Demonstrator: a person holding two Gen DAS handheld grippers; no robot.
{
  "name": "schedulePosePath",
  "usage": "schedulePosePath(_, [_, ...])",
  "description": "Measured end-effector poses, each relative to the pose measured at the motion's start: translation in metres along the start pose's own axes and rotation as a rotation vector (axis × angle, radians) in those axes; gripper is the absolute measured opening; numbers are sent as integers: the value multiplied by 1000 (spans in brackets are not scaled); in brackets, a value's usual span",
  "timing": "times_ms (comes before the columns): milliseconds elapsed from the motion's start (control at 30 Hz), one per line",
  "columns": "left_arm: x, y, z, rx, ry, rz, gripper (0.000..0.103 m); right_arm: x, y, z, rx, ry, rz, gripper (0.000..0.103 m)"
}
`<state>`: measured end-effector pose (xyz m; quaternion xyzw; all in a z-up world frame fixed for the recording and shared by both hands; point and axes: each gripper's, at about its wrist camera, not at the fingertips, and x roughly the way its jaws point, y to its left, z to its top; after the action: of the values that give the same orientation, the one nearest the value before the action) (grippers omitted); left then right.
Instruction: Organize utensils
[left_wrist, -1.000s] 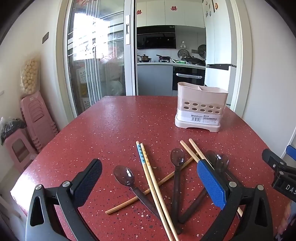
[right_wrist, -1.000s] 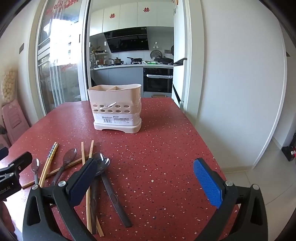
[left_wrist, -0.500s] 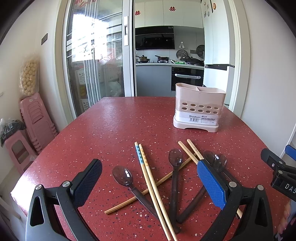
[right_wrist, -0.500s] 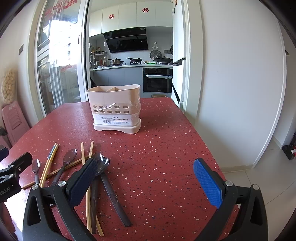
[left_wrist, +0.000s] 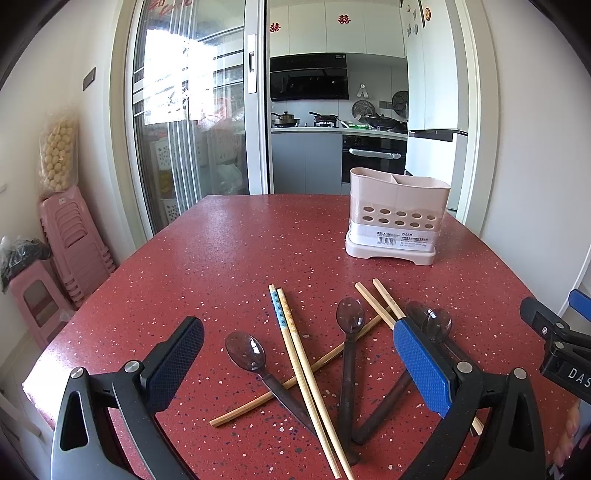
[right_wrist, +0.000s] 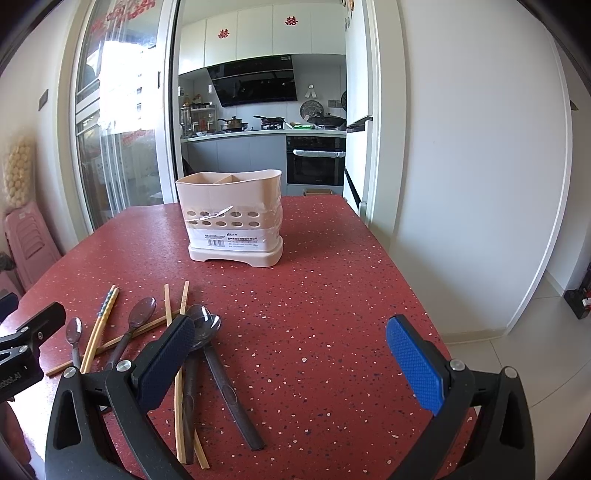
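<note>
Left wrist view: the left hand-held gripper (left_wrist: 295, 354) is held wide open above spoons (left_wrist: 245, 350) and chopsticks (left_wrist: 295, 339) scattered on the red counter (left_wrist: 229, 251). A beige caddy (left_wrist: 397, 216) is seen upright at 1 o'clock, well apart from them. On the right wrist view the right hand-held gripper (right_wrist: 291, 350) is likewise spread open, nothing gripped, with the utensils lying at 9 o'clock.

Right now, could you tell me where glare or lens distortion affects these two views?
Left wrist view: glass door blown out white; door frames bow, corners black. Right wrist view: the same door glares less; wall edges curve; the holder and spoons stay sharp.
</note>
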<state>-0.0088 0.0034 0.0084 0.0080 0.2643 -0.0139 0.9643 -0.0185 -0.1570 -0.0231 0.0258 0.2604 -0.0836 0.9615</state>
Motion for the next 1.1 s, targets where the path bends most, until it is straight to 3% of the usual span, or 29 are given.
schedulePosePath(1100, [-3,1,2,-1,-1,1,103,-2,3,-1,2,1,4,103])
